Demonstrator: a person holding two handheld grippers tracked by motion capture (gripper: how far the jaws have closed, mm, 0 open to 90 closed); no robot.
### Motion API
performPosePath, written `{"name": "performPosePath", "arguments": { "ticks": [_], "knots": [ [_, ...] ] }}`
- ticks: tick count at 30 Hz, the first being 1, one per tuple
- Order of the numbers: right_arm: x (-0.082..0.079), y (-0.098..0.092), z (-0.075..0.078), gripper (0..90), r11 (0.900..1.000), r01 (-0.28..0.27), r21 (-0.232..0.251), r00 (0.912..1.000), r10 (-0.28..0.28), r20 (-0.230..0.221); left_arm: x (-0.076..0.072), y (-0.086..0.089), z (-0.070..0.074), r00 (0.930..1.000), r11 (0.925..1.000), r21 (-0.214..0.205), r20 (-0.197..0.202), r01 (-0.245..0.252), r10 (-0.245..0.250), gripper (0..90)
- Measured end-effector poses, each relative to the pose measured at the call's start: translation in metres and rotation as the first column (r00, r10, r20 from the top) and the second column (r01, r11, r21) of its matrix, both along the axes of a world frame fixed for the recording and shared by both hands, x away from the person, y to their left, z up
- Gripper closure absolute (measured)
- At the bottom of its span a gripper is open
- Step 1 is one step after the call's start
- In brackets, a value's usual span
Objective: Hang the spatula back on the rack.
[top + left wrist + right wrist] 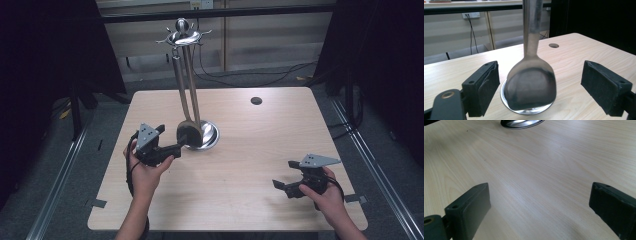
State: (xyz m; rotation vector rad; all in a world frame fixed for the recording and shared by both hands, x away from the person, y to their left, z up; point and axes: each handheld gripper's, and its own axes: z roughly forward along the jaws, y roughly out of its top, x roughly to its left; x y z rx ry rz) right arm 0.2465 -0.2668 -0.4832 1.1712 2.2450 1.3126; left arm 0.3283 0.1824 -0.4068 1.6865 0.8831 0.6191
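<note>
While spoon (531,87) hangs on rack (186,35), left tool (540,85) gapes, seemingly untouching; right tool (540,210) open

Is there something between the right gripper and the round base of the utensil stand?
No. In the high view, bare table lies between the right gripper and the stand's round base; the right gripper view shows plain wood too.
</note>
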Motion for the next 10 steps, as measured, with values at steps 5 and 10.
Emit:
{"name": "performPosePath", "arguments": {
  "ticks": [5,10],
  "knots": [
    [0.0006,-0.0001,-0.0018,3.4,1.0000,-0.007,-0.004,1.0000,0.007,-0.001,-0.0031,-0.0001,0.0004,1.0000,1.0000,-0.002,0.008,0.003,-0.003,14.5],
    [0.0005,0.0011,-0.0023,3.4,0.9999,-0.011,-0.006,0.9999,0.011,-0.004,-0.0023,-0.0002,0.0011,1.0000,1.0000,-0.002,0.008,0.002,-0.002,13.9]
  ]
}}
